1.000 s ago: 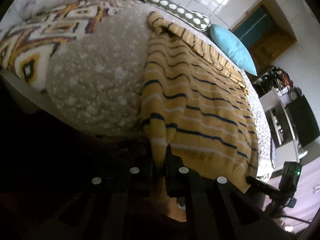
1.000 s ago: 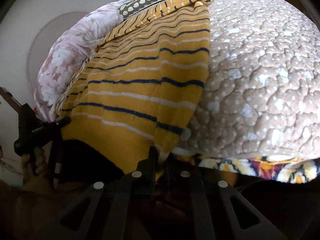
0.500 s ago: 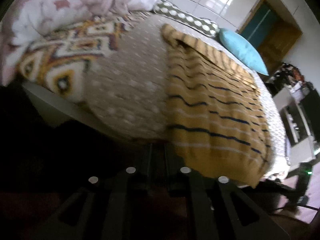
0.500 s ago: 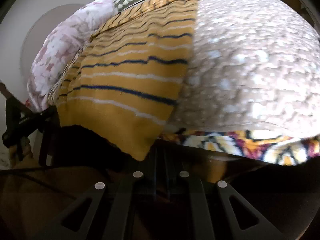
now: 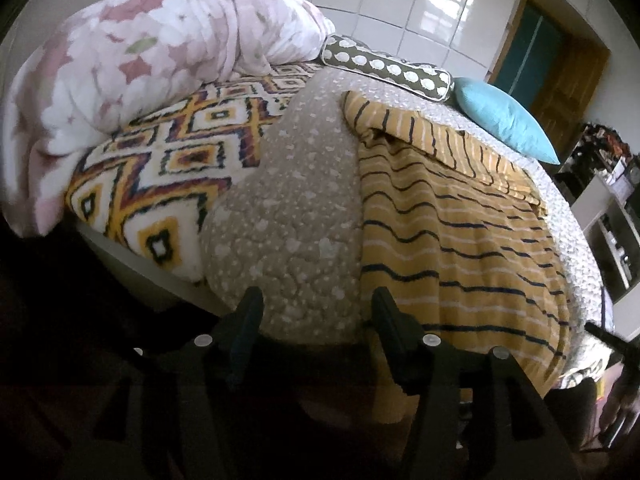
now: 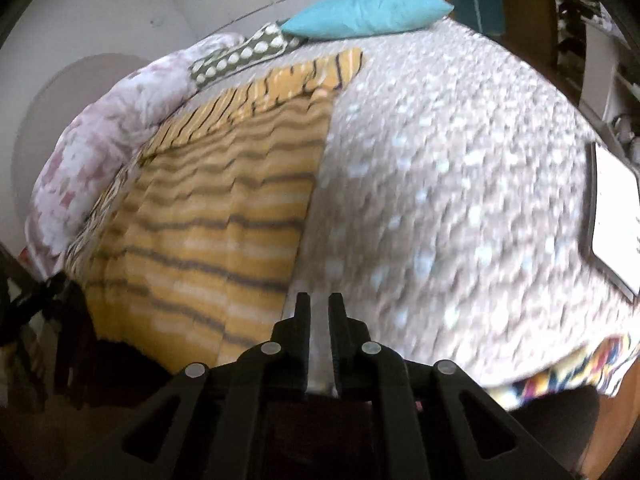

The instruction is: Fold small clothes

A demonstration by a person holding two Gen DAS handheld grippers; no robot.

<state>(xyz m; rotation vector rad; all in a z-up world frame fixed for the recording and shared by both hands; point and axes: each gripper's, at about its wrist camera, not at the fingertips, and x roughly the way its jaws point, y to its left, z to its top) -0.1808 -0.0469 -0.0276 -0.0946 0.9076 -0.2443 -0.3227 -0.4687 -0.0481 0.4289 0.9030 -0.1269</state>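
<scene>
A mustard sweater with navy and white stripes point(image 5: 460, 220) lies flat on the beige dotted quilt point(image 5: 288, 200), its hem at the bed's near edge and a sleeve folded across its top. My left gripper point(image 5: 316, 296) hovers over the quilt's edge just left of the hem. Its jaws are opening wide with nothing between them. In the blurred right wrist view the sweater point(image 6: 208, 220) lies left of my right gripper point(image 6: 320, 308). That gripper's jaws are opening by a narrow gap over the quilt point(image 6: 460, 160) and hold nothing.
A floral duvet point(image 5: 140, 48) is heaped at the far left on a diamond-patterned blanket point(image 5: 160, 168). A dotted bolster point(image 5: 384, 64) and a blue pillow point(image 5: 500, 116) lie at the head. A white flat object point(image 6: 612, 216) rests at the quilt's right edge.
Both grippers let go of the sweater's lower corners and rose away from the hem. The left jaws spread wide; the right ones parted slightly and swung right, over the quilt.
</scene>
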